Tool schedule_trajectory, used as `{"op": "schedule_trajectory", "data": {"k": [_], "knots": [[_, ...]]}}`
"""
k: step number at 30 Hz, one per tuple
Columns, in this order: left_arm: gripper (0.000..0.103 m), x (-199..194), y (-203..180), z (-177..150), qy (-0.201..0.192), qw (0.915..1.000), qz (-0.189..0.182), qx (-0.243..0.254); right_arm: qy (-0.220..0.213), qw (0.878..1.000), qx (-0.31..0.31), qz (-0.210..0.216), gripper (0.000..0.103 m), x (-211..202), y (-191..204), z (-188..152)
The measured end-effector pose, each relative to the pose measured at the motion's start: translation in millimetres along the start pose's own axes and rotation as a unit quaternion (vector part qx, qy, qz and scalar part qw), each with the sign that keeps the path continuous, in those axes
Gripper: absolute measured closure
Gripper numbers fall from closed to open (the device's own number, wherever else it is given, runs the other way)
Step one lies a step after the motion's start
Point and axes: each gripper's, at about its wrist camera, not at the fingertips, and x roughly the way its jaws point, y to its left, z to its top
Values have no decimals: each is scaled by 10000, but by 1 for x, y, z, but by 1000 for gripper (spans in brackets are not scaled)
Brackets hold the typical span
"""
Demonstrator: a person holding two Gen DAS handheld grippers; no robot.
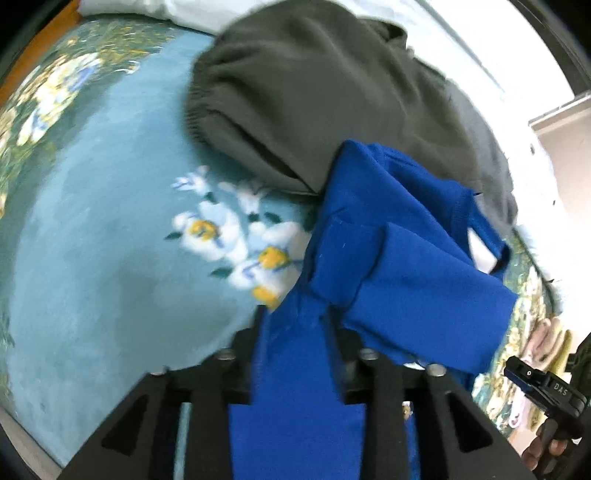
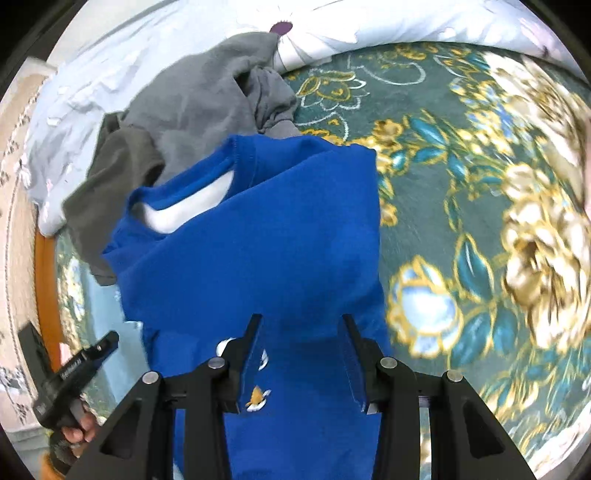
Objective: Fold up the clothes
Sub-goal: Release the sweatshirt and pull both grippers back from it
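A bright blue T-shirt [image 1: 399, 258] lies bunched on the floral bedspread, its neck opening [image 2: 184, 206] showing white inside. My left gripper [image 1: 293, 325] points down at it with a strip of the blue cloth between its parted fingers; the pads do not seem to press it. In the right wrist view the shirt [image 2: 280, 236] spreads under my right gripper [image 2: 301, 321], whose jaws stand apart over the cloth without pinching it. A dark olive garment [image 1: 314, 96] and a grey one [image 2: 199, 99] lie heaped beyond the shirt.
The teal bedspread [image 1: 92, 240] with white and gold flowers stretches left; its dark green part [image 2: 461, 221] stretches right. A white pillow or quilt [image 2: 369, 26] lies at the far edge. A wooden bed edge [image 2: 46, 280] and patterned floor show beside it.
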Motion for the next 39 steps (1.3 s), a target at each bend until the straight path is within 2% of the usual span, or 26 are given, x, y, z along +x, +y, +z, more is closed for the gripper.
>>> {"op": "schedule_trajectory", "data": {"k": [2, 3, 5, 7, 9, 11, 20, 23, 30, 39], "knots": [[55, -17, 13, -16, -77, 9996, -205, -204, -54, 9998, 160, 109, 59, -10, -2, -13], [51, -29, 37, -20, -104, 9988, -343, -335, -76, 9996, 217, 153, 59, -15, -5, -19], [49, -50, 79, -22, -141, 9968, -567, -552, -122, 9992, 317, 227, 57, -23, -6, -30], [49, -60, 101, -22, -165, 9951, -694, -679, -161, 9986, 397, 296, 50, -33, -6, -41], [48, -72, 107, -30, -268, 9938, -795, -730, -193, 9980, 473, 376, 50, -43, -5, -52], [40, -85, 113, -41, -457, 9923, -870, -751, -217, 9974, 540, 426, 49, -50, -6, -65], [37, -137, 128, -76, -1210, 9843, -1103, -654, -381, 9976, 484, 328, 47, -77, -1, -105], [36, -145, 132, -79, -1248, 9830, -1187, -632, -332, 9983, 432, 209, 47, -81, 1, -116], [36, -141, 144, -91, -999, 9842, -1387, -459, -110, 9993, 295, -197, 47, -76, 4, -152], [36, -126, 159, -117, -694, 9849, -1535, -391, -80, 9981, 573, -190, 47, -64, 3, -198]]}}
